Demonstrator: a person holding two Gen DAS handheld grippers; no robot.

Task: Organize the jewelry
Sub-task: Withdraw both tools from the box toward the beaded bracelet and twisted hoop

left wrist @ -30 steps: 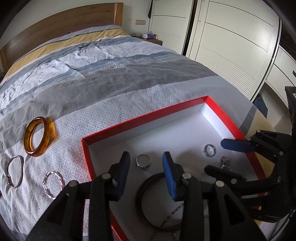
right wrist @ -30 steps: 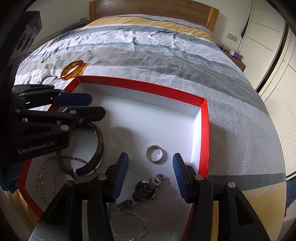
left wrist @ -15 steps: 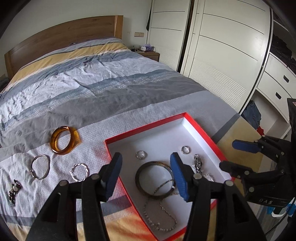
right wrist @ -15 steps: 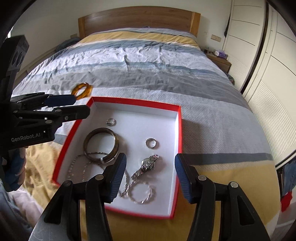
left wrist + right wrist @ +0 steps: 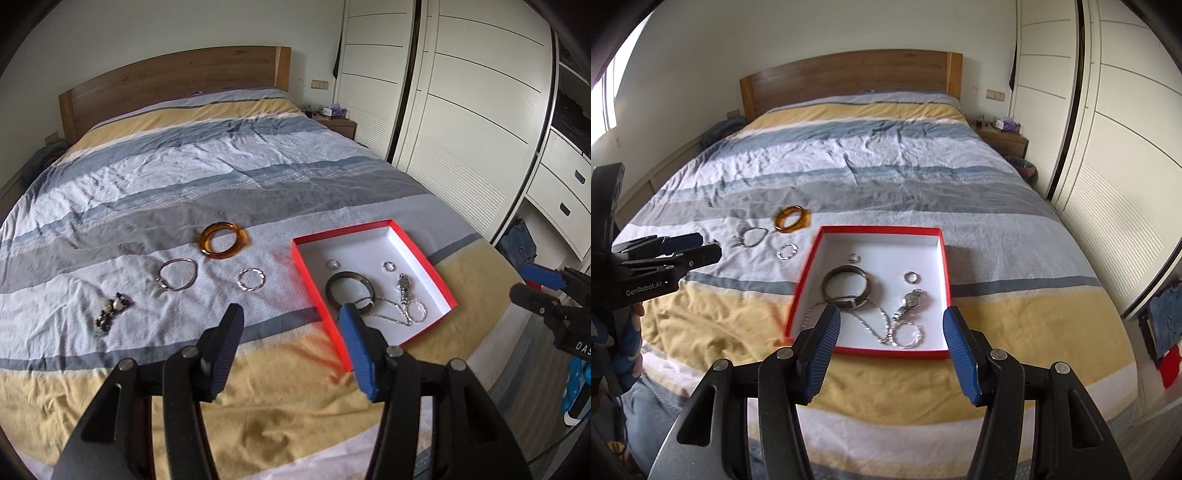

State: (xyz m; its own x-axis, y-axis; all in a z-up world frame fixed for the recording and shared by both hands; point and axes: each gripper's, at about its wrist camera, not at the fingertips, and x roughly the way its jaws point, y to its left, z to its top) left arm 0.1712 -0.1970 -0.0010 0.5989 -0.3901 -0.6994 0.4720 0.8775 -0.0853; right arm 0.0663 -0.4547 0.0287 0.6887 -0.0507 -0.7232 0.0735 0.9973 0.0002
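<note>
Left wrist view: your left gripper (image 5: 291,345) has its jaws apart with nothing between them. The amber bangle (image 5: 222,240), two silver hoops and a dark beaded piece (image 5: 110,308) lie on the bedspread, well left of the red box (image 5: 306,275). Come down over one piece only, pads straddling its rim.

Right wrist view: your right gripper (image 5: 892,350), just opened wider, holds nothing. Keep it clear of the box rim (image 5: 809,275).

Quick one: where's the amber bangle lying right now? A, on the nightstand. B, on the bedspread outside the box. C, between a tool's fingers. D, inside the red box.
B: the amber bangle lies on the bedspread, left of the red box, clear of both tools.
</note>
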